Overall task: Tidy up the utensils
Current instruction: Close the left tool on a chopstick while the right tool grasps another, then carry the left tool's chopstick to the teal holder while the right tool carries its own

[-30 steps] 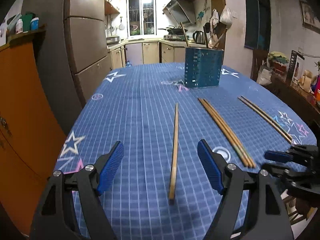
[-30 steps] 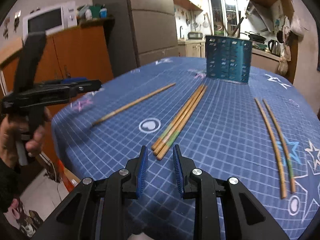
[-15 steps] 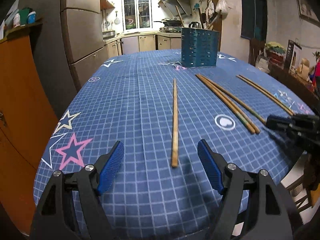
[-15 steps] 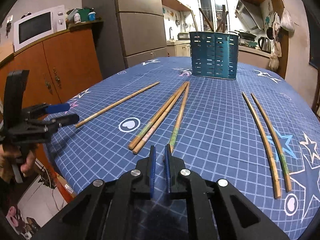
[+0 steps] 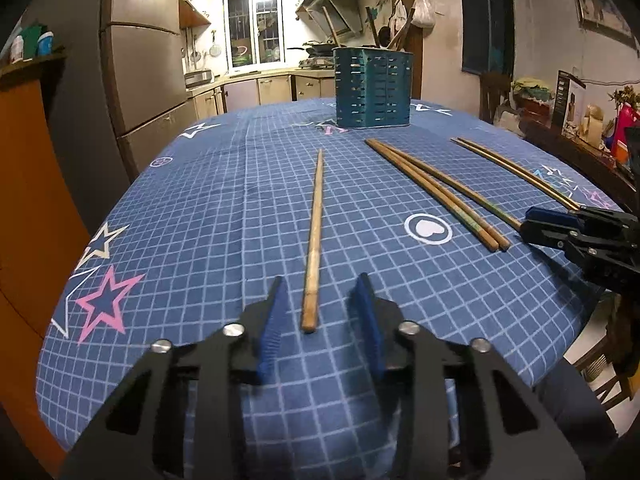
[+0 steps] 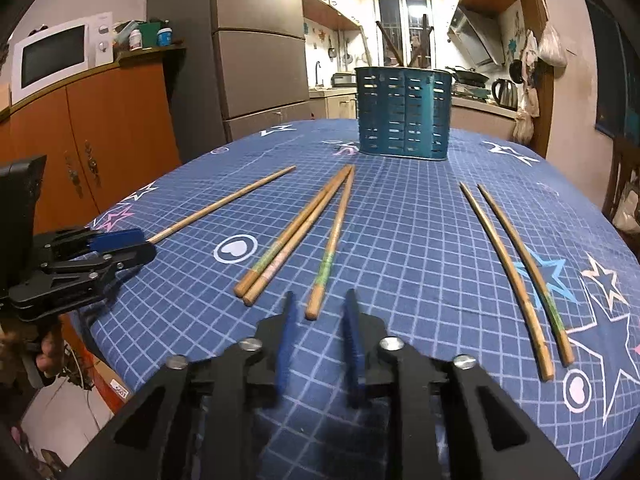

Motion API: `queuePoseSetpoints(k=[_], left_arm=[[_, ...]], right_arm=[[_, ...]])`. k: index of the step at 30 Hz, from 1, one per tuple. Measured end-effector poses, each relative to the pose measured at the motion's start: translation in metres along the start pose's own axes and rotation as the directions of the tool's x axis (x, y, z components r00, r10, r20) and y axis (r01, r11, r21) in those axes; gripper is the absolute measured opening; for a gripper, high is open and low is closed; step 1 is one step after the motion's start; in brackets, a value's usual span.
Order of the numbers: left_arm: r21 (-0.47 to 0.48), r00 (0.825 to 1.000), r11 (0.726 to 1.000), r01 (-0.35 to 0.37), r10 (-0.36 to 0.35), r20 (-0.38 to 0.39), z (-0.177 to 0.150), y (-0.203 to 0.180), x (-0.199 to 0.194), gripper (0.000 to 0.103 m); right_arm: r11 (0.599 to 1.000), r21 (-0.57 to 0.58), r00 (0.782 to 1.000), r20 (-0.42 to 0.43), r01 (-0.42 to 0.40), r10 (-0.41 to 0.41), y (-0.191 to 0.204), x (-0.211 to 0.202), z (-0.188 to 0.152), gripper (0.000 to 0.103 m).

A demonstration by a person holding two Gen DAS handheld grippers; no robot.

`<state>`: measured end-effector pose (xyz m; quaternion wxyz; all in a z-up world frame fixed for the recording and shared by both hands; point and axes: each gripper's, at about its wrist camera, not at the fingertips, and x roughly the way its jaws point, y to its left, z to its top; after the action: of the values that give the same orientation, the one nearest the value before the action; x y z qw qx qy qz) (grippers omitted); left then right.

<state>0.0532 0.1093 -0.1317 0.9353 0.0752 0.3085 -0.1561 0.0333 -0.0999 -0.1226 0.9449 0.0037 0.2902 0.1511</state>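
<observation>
Left gripper (image 5: 320,304) fingers parted around lone chopstick's (image 5: 314,236) near end, long axis near-to-far toward holder (image 5: 372,88), right gripper (image 6: 318,312) parted, seemingly empty

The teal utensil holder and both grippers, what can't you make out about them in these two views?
- Teal utensil holder: its inside is hidden by its own wall in both views; only a few dark handle tips poke above the rim.
- Left gripper: whether the pads touch the single chopstick is unclear.
- Right gripper: pads motion-blurred in the right wrist view.
</observation>
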Motion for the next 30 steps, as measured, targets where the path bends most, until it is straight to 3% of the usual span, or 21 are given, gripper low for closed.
queuePoseSetpoints(k=[4, 6, 7, 9, 11, 20, 30], left_arm=[[-0.016, 1.0, 1.0, -0.003, 0.003, 0.022, -0.004, -0.001, 0.0, 0.03], [-0.023, 0.999, 1.0, -0.01, 0.01, 0.032, -0.006, -0.003, -0.001, 0.03], [-0.026, 0.999, 0.999, -0.017, 0.018, 0.037, -0.007, -0.004, -0.002, 0.029], [-0.027, 0.999, 1.0, -0.017, 0.018, 0.041, -0.008, -0.007, -0.002, 0.005], [-0.033, 0.998, 0.999, -0.039, 0.041, 0.042, -0.007, -0.011, -0.003, 0.005], [-0.035, 0.997, 0.999, -0.018, 0.021, 0.077, 0.003, -0.016, -0.025, 0.005], [0.003, 0.979, 1.0, -0.016, 0.015, 0.202, 0.049, -0.021, -0.07, 0.005]], right_arm=[[1.0, -0.008, 1.0, 0.004, 0.005, -0.005, 0.003, 0.003, 0.0, 0.021], [1.0, -0.007, 1.0, 0.014, 0.015, -0.015, 0.003, 0.002, -0.001, 0.018], [1.0, 0.003, 1.0, 0.017, 0.017, -0.017, 0.002, 0.001, -0.002, 0.011], [1.0, 0.005, 0.999, 0.026, 0.02, -0.02, 0.003, 0.0, -0.003, 0.009], [1.0, 0.01, 0.999, 0.04, 0.025, -0.025, 0.004, -0.001, -0.005, 0.008], [0.999, -0.011, 0.987, 0.154, 0.044, -0.042, 0.004, -0.037, 0.008, 0.008], [0.997, -0.048, 0.959, 0.28, 0.067, -0.051, -0.002, -0.092, 0.046, 0.008]])
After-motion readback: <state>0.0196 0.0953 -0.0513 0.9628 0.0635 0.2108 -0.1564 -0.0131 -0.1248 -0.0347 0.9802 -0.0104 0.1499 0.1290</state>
